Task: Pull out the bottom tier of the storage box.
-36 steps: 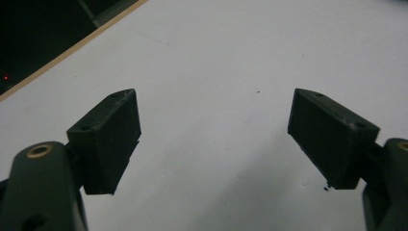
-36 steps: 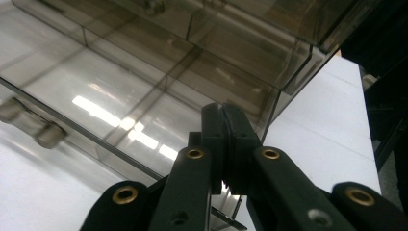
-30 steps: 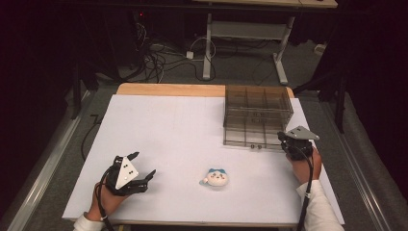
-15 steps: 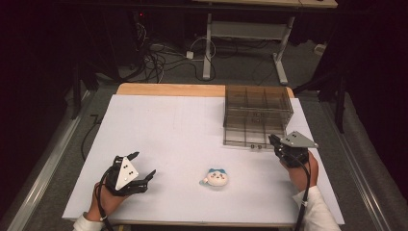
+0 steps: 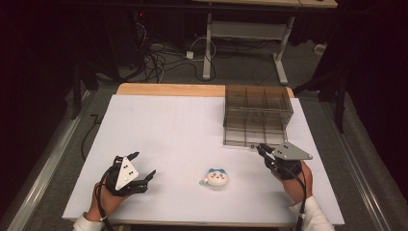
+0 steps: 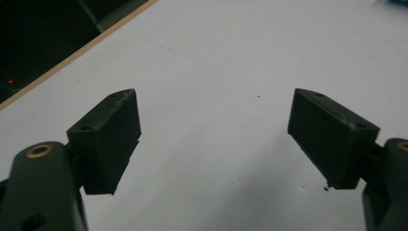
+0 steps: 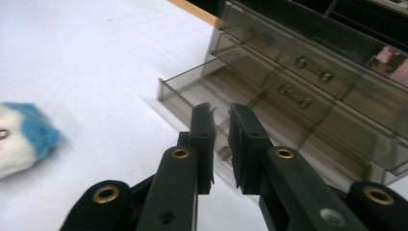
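Observation:
A small white plush toy (image 5: 215, 177) with blue ears lies on the white table (image 5: 183, 125) near the front edge; the right gripper view shows it at the left edge (image 7: 19, 137). A smoky clear drawer unit (image 5: 258, 102) stands at the back right with its bottom drawer (image 5: 255, 131) pulled out. My right gripper (image 5: 260, 148) hovers at that drawer's front left corner. Its jaws are shut to a thin slit (image 7: 220, 109), and the drawer's small knob (image 7: 223, 153) shows through the slit. My left gripper (image 5: 144, 163) rests open at the front left, with bare table between its jaws (image 6: 214, 96).
A wooden strip (image 5: 168, 89) edges the table's far side. Cables and desk legs (image 5: 207, 48) lie on the floor beyond it. The unit's upper drawers (image 7: 308, 72) are closed. Bare white tabletop stretches between the two grippers and behind the toy.
My right gripper has drawn back from over the open drawer, toward the person and a little left, to the drawer's front corner. The left gripper, toy and drawer have not moved.

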Demonstrator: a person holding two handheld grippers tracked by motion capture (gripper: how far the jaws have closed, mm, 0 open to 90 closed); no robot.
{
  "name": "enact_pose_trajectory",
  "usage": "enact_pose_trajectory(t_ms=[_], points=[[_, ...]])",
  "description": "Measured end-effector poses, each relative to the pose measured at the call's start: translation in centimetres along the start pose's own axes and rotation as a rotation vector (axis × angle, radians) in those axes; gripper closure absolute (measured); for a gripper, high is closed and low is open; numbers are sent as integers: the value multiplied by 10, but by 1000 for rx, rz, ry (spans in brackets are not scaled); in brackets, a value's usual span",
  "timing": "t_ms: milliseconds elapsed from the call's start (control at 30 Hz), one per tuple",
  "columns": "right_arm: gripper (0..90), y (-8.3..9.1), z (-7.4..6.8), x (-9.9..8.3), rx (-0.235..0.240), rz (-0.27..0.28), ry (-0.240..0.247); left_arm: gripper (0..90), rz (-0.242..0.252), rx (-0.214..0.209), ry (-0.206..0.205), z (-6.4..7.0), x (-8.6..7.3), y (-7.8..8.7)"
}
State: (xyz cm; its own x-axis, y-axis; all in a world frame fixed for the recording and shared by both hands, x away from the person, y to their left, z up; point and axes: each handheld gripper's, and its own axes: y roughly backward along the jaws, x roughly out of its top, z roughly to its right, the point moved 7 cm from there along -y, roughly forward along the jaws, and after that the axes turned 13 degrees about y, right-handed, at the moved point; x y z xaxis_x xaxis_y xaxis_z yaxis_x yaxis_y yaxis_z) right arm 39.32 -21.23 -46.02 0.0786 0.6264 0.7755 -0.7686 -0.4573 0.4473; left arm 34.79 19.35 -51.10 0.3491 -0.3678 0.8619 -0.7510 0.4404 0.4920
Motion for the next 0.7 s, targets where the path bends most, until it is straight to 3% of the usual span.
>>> enact_pose_trajectory(t_ms=[100, 367, 467, 533, 700], points=[[754, 0, -9, 1, 25, 4, 5, 181, 0, 1, 2, 0, 0, 0], [508, -9, -32, 5, 95, 1, -16, 181, -1, 2, 0, 0, 0, 0], [446, -13, -43, 7, 152, -5, -5, 181, -4, 0, 3, -1, 0, 0], [387, -15, -50, 9, 163, 1, 8, 181, -4, -2, 2, 0, 0, 0], [302, -22, -72, 14, 252, -4, -12, 181, -6, -1, 0, 0, 0, -1]])
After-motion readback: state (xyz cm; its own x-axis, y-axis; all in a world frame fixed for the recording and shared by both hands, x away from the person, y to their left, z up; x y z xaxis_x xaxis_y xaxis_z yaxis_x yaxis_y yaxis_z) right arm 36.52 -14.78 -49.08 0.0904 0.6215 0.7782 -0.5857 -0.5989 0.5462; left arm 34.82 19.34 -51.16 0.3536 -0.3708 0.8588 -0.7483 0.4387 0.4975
